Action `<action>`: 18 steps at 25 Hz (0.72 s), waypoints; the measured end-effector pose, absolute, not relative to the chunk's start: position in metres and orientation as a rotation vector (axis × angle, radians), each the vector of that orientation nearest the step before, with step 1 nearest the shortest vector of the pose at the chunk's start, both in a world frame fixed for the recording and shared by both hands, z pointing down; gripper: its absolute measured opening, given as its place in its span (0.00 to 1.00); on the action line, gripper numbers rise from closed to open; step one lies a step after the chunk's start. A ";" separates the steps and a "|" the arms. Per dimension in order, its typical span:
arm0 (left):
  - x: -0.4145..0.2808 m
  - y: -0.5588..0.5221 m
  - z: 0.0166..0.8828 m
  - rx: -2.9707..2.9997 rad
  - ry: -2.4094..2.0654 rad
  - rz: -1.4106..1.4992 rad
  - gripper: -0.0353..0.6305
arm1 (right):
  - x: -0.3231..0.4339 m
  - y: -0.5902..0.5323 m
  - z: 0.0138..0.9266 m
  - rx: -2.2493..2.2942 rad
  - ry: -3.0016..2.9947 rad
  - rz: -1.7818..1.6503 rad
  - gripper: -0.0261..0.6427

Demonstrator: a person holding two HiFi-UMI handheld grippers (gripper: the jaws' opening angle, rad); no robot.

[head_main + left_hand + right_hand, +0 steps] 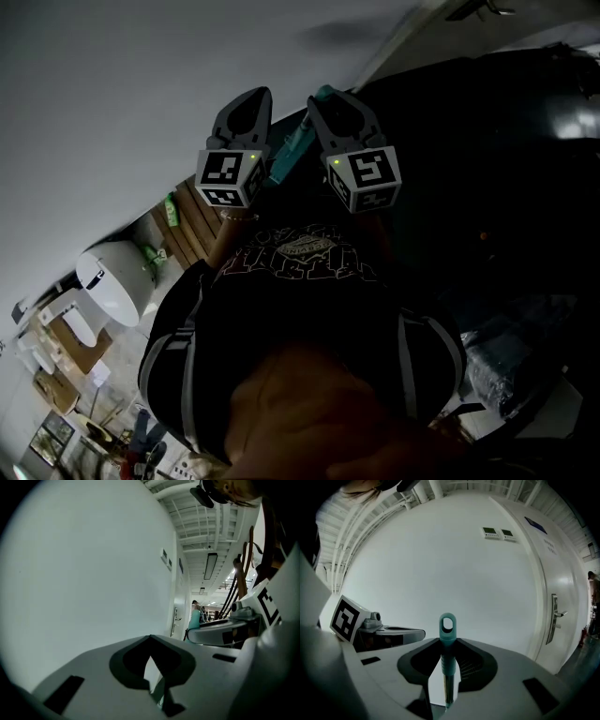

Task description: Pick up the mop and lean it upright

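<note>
The mop's teal handle (447,637) stands upright between my right gripper's (448,670) jaws, its hanging loop poking out above them and a thin pole running down below; the jaws sit close on both sides, gripping it. In the head view both grippers are raised side by side before a white wall, the left gripper (248,101) beside the right gripper (330,101), with the teal handle (287,155) slanting between them. From the left gripper view, the handle's teal end (194,619) shows in the right gripper (225,631). My left gripper's (153,670) jaws leave a narrow slit; a dark strip shows low in it. The mop head is hidden.
A plain white wall (440,559) fills the space ahead, with two small wall panels (499,532) and a door with a lever handle (555,616) to the right. A corridor (206,597) runs off beyond. Wooden slats (192,220) and a white rounded fixture (112,281) lie lower left.
</note>
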State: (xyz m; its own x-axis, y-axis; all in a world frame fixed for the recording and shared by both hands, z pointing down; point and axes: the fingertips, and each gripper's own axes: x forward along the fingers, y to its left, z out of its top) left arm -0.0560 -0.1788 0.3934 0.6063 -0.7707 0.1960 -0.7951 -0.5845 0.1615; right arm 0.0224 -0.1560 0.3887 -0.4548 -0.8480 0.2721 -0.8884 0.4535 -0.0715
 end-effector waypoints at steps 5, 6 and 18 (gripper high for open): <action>0.003 -0.180 0.393 2.591 -1.309 0.144 0.11 | 0.070 -0.159 0.388 1.457 -2.525 0.258 0.21; 0.012 -0.180 0.393 2.588 -1.317 0.140 0.11 | 0.080 -0.160 0.388 1.449 -2.525 0.250 0.21; 0.079 -0.183 0.393 2.534 -1.363 0.116 0.11 | 0.172 -0.169 0.383 1.486 -2.475 0.208 0.21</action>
State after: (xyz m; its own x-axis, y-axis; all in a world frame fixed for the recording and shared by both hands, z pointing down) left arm 0.0787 -0.1834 0.3935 0.5565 -0.8082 0.1926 -0.8292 -0.5255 0.1905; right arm 0.1723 -0.1694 0.3835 -0.4503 -0.8472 0.2820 -0.8823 0.4706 0.0047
